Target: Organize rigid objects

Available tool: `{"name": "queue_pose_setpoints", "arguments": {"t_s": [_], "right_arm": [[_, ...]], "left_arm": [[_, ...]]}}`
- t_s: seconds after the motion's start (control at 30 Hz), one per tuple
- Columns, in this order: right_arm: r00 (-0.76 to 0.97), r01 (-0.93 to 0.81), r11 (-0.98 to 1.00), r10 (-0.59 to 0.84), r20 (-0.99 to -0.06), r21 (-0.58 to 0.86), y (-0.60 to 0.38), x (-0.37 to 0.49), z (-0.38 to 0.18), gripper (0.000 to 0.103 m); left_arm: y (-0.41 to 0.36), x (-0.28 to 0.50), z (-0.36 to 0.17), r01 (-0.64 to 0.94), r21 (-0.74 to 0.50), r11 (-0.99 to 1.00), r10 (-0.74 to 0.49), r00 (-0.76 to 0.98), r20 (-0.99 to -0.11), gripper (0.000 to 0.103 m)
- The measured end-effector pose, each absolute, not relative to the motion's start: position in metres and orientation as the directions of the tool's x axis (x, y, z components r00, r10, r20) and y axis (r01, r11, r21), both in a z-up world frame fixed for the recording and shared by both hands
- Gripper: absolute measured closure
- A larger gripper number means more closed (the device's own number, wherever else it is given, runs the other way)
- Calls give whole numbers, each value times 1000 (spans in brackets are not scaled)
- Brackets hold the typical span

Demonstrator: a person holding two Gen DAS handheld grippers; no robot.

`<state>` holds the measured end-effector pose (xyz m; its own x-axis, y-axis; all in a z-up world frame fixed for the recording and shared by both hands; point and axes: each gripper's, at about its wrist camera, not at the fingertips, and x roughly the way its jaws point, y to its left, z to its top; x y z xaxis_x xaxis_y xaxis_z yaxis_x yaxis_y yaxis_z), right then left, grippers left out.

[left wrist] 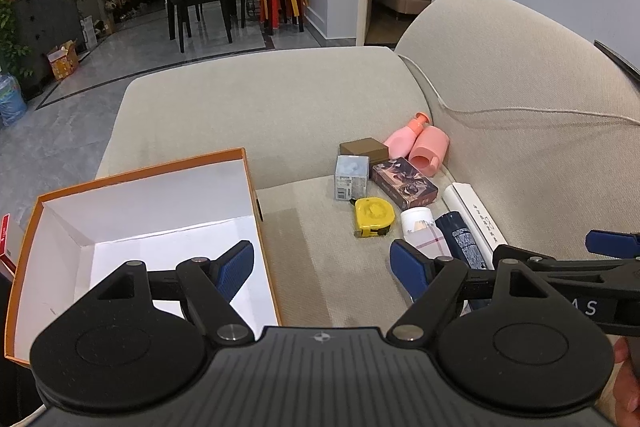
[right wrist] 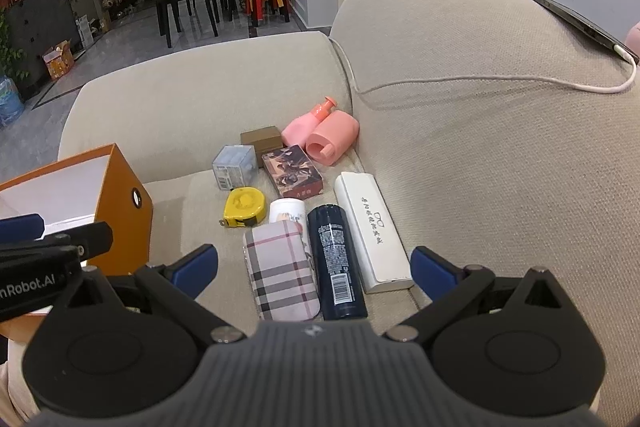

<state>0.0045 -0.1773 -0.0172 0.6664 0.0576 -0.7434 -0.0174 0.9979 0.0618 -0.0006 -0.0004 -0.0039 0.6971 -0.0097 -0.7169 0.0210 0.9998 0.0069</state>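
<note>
now both tongs hang wide open and empty over the sofa [right wrist: 460, 131], the left tongs [left wrist: 322, 263] beside the orange box [left wrist: 140, 227] with its white inside bare, the right tongs [right wrist: 314, 267] above the plaid case [right wrist: 282, 271], dark blue can [right wrist: 338, 263] and long white box [right wrist: 372, 231], with the yellow tape measure [right wrist: 244, 207] just beyond.

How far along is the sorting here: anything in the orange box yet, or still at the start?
Nothing looks done: the orange box shows only bare white interior. Nothing is in hand: both the left tongs and right tongs are open and empty. Everything is left on the sofa: plaid case, dark blue bottle, long white box, yellow tape measure, pink bottle and small boxes.
</note>
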Motion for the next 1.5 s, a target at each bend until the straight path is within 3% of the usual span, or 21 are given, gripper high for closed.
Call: {"name": "queue_pose_setpoints", "arguments": {"t_s": [0.17, 0.4, 0.47, 0.53, 0.6, 0.73, 0.83, 0.9, 1.03, 1.27, 1.5], "right_arm": [[654, -16, 998, 51, -755, 53, -178, 9, -21, 2], [611, -69, 993, 119, -783, 97, -191, 29, -35, 3], [587, -80, 990, 141, -797, 117, -200, 39, -40, 10], [540, -90, 988, 157, -827, 128, -210, 53, -48, 30], [490, -97, 980, 198, -849, 173, -218, 67, -56, 36], [422, -88, 976, 218, -880, 200, -225, 91, -73, 52], [351, -67, 963, 269, -897, 263, -228, 107, -89, 69], [324, -46, 956, 290, -900, 291, -227, 116, -99, 75], [286, -2, 944, 316, -905, 329, -229, 132, -118, 76], [273, 36, 962, 252, -928, 272, -226, 149, -135, 70], [258, 60, 950, 280, -924, 305, -231, 154, -141, 64]], "left_arm": [[-2, 4, -5, 30, 2, 1000, -19, 689, -725, 13], [-19, 25, -13, 103, 4, 995, -65, 657, -751, 23], [-29, 33, -15, 133, -2, 991, -88, 648, -757, 30], [-39, 45, -19, 171, -35, 985, -136, 626, -768, 37], [-46, 59, -27, 196, -95, 976, -195, 591, -783, 46], [-51, 92, -60, 163, -240, 957, -289, 472, -833, 50], [-54, 109, -86, 119, -266, 957, -291, 403, -868, 51], [-54, 117, -102, 94, -277, 956, -291, 363, -885, 51], [-45, 123, -125, 20, -324, 946, -315, 303, -900, 51], [-36, 129, -135, -13, -407, 913, -388, 275, -879, 51], [-35, 129, -135, -40, -439, 898, -414, 265, -871, 62]]}}
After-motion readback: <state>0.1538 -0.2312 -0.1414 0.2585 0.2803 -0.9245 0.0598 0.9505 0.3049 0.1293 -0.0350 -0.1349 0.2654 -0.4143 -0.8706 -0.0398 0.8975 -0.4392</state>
